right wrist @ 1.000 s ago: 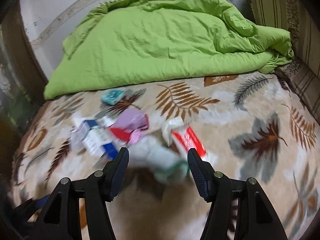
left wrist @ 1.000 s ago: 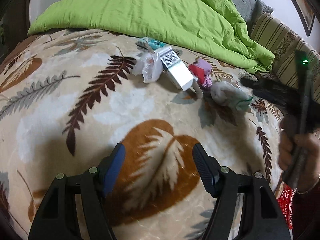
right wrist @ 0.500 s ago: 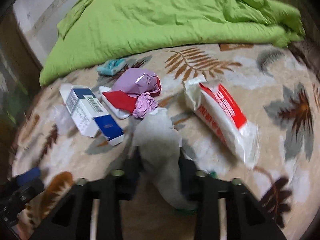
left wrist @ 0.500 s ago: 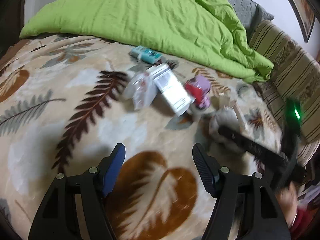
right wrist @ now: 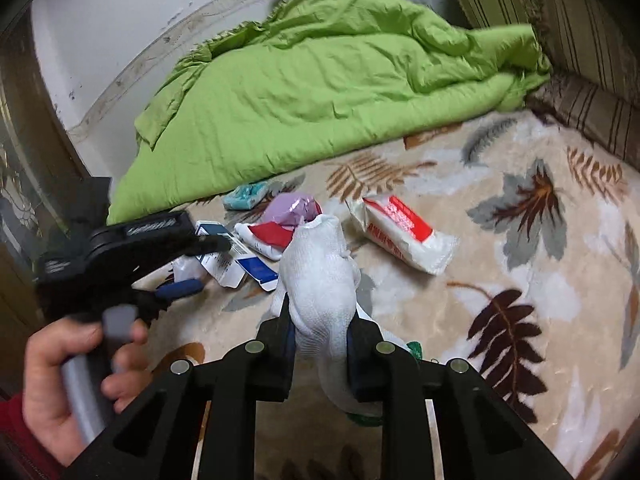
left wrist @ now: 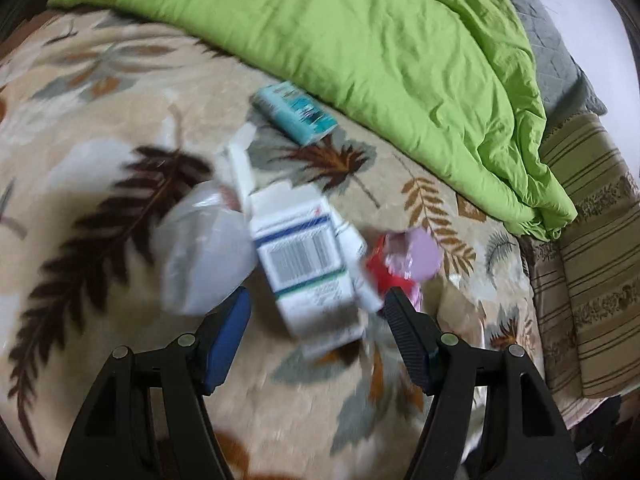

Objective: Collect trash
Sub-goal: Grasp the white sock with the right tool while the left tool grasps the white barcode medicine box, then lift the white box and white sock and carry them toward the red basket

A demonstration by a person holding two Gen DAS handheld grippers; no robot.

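Trash lies on a leaf-patterned blanket (left wrist: pixel 100 168). My left gripper (left wrist: pixel 318 310) is open just above a white and blue carton (left wrist: pixel 304 264) with a barcode, its fingers either side of it. A clear plastic bag (left wrist: pixel 204 248) lies left of the carton, a red and purple wrapper (left wrist: pixel 404 256) right of it, a teal packet (left wrist: pixel 296 114) beyond. My right gripper (right wrist: pixel 320 328) is shut on a white sock (right wrist: pixel 322 276) and holds it above the blanket. The right wrist view also shows my left gripper (right wrist: pixel 196 264) over the carton (right wrist: pixel 236 264), and a red and white packet (right wrist: pixel 400 232).
A crumpled green duvet (left wrist: pixel 360 40) covers the far part of the bed and shows in the right wrist view (right wrist: pixel 320 92). Striped cushions (left wrist: pixel 592 240) line the right side. A white wall (right wrist: pixel 120 20) stands behind.
My right gripper closed on the white sock and lifted it off the blanket. My left gripper moved forward to the white and blue carton, still open.
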